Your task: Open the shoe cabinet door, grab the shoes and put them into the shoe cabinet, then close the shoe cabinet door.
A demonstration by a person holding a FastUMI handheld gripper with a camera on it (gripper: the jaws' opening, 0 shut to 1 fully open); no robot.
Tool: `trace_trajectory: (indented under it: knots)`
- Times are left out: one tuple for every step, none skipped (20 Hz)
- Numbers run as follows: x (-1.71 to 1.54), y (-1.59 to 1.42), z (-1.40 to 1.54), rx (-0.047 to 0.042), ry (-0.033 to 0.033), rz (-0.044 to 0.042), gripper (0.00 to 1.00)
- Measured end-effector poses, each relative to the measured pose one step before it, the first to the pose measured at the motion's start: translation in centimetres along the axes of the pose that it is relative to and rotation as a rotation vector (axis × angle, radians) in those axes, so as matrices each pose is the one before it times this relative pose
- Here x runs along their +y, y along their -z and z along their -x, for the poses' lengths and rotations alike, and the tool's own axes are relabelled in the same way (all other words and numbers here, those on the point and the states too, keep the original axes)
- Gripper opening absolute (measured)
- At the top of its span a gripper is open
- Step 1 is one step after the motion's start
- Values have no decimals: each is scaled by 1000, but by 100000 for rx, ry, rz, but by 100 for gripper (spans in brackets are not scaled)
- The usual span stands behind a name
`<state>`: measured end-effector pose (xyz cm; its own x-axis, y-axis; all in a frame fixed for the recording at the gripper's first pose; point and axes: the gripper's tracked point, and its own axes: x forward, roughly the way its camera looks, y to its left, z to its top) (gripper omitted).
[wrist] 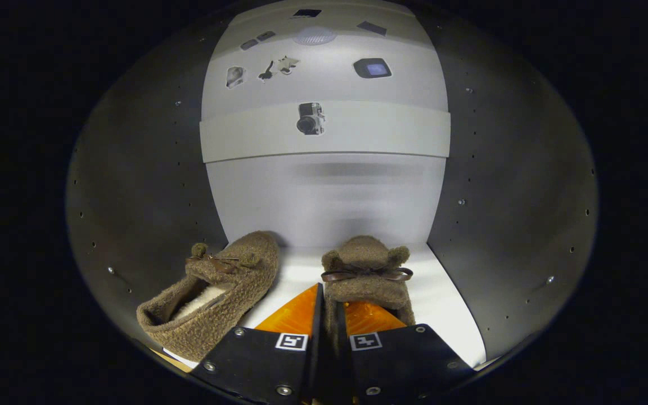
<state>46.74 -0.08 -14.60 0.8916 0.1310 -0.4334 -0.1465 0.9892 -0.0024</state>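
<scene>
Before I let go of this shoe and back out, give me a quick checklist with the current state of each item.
1. Tool grip: both fingers pinch the side wall of the right shoe; shut, ok.
2. Right shoe inside the cabinet: yes, toe toward the back wall, ok.
3. Right shoe resting on the shelf: cannot tell, its sole is hidden behind the fingers.
4. Left shoe placed: on the shelf beside the left wall, angled, ok.
5. Gap between the shoes: apart, not touching, ok.
6. Door free to close: cannot tell.
</scene>
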Motion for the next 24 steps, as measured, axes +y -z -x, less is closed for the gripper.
trace_trajectory:
  knots:
    - [215,-38,-293,67,270,193,15]
    - [221,21,-35,244,-127,96,18]
    - [45,-5,230,-236,407,260,20]
    - [97,-32,245,-4,14,385,24]
    - [118,111,179,189,186,211,26]
    - [89,-16,345,162,195,202,28]
    - [-3,-116,428,-535,537,233,29]
    - [-29,-129,342,-720,543,380,29]
    - [-1,47,483,-75,359,-75,30]
    - [95,-39,604,-357,-352,-769,30]
    - [89,-39,574,-528,-134,-765,30]
    - [19,-257,746,-1213,274,-620,30]
    - [150,-331,821,-1608,-135,-425,30]
    - [251,-227,863,-911,-73,135,30]
    - [173,-97,908,-411,227,474,30]
    - [187,-245,961,-871,368,663,30]
    - [52,-272,1028,-1107,989,1142,30]
    - [158,-164,1317,-1080,607,929,30]
    - [186,-189,1322,-962,392,284,30]
    - [309,-182,1271,-872,-90,68,30]
    - [224,-144,1419,-967,241,4,30]
    - [219,-185,1464,-1137,226,481,30]
    - [251,-2,1488,-743,14,519,30]
    - [185,31,1582,-364,346,331,30]
